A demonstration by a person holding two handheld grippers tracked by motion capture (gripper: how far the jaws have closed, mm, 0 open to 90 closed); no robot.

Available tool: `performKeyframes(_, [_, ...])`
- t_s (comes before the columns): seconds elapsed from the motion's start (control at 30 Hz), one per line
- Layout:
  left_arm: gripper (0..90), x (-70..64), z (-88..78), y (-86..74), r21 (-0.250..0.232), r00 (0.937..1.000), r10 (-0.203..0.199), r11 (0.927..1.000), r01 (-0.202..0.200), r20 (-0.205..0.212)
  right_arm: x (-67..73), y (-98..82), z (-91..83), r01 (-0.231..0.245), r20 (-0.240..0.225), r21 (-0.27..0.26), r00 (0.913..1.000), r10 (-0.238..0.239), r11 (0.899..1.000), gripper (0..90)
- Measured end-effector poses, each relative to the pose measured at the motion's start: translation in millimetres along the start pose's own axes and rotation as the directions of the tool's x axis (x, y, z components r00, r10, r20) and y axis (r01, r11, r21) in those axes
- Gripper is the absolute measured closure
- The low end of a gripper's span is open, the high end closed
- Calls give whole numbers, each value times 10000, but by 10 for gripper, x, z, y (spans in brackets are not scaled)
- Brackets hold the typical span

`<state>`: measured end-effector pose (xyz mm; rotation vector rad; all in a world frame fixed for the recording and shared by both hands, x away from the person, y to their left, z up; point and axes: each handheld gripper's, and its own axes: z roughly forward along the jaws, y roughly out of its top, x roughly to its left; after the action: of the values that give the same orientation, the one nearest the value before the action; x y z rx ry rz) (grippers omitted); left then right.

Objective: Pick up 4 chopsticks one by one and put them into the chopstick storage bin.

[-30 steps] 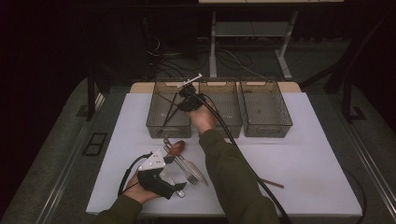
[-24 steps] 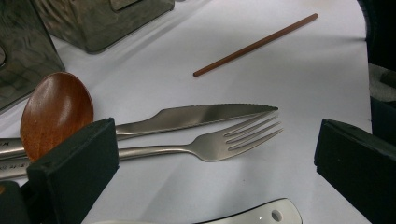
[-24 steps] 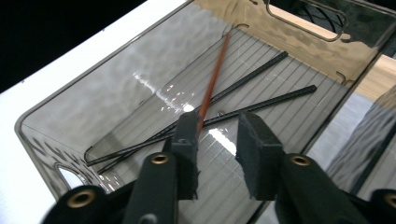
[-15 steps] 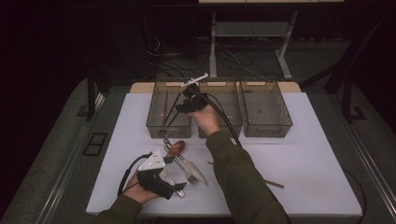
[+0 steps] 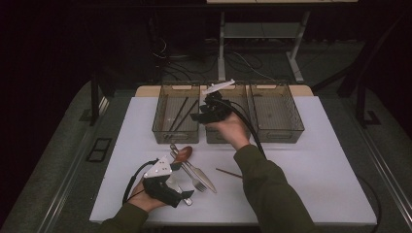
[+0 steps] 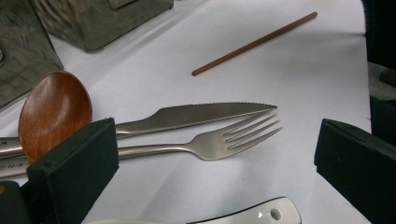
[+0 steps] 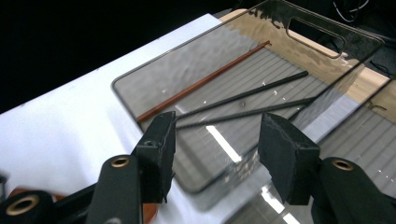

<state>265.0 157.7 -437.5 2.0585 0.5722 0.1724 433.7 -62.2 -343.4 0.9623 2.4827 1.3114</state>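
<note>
My right gripper (image 5: 198,116) (image 7: 219,135) hovers over the near right corner of the left clear bin (image 5: 160,116). Its jaws have just been opening and stand open with nothing between them. Below them, in that bin, lie a brown chopstick (image 7: 201,84) and two black chopsticks (image 7: 247,95). My left gripper (image 5: 183,195) (image 6: 217,140) rests near the table's front edge, open wide. Ahead of its jaws lie a fork (image 6: 219,140) (image 5: 195,179), a knife (image 6: 196,114) and a wooden spoon (image 6: 53,109) (image 5: 183,154). A second brown chopstick (image 6: 254,44) (image 5: 228,173) lies loose on the white table.
A middle bin (image 5: 218,138) and a right bin (image 5: 277,114) stand beside the left one along the table's back. A white handle with a hole (image 6: 261,215) lies just under the left jaws. Cables trail from both grippers.
The right hand has drawn back and to the right from over the left bin, and its jaws have opened. The left hand has stayed where it was.
</note>
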Motion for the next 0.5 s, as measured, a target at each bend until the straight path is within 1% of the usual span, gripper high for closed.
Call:
performKeyframes(0.07, [0,-3,-3,0,24,10000,45,10000,-45,-7,5,-53,-88,119,-165,-49,9998,-120,9999,457])
performKeyframes(0.17, [0,-6,-3,3,-97,10000,-25,9999,25,-9,11,-135,-210,457,-324,-3,9984,-457,9990,450])
performKeyframes(0.23, [0,-5,-2,0,-89,9999,-121,9999,121,-37,5,-205,-303,469,-378,-125,9982,-474,9988,448])
performKeyframes(0.3, [0,0,-12,-1,-39,10000,-71,10000,70,-39,-1,-265,-363,485,-475,-101,9977,-489,9988,444])
performKeyframes(0.37, [0,7,-15,-2,-1,10000,-65,10000,65,-20,-6,-323,-428,718,-476,-8,9963,-718,9974,437])
performKeyframes(0.43, [0,9,-11,-6,-60,9999,-117,9999,116,-40,-18,-381,-513,728,-506,-183,9960,-736,9972,436])
performKeyframes(0.47, [0,16,-17,-7,4,10000,-39,10000,39,-33,-25,-413,-552,680,-579,-264,9959,-695,9973,434])
performKeyframes(0.5, [0,13,-13,-8,-61,9999,-100,9999,100,-31,-34,-443,-578,686,-637,-282,9955,-703,9972,426])
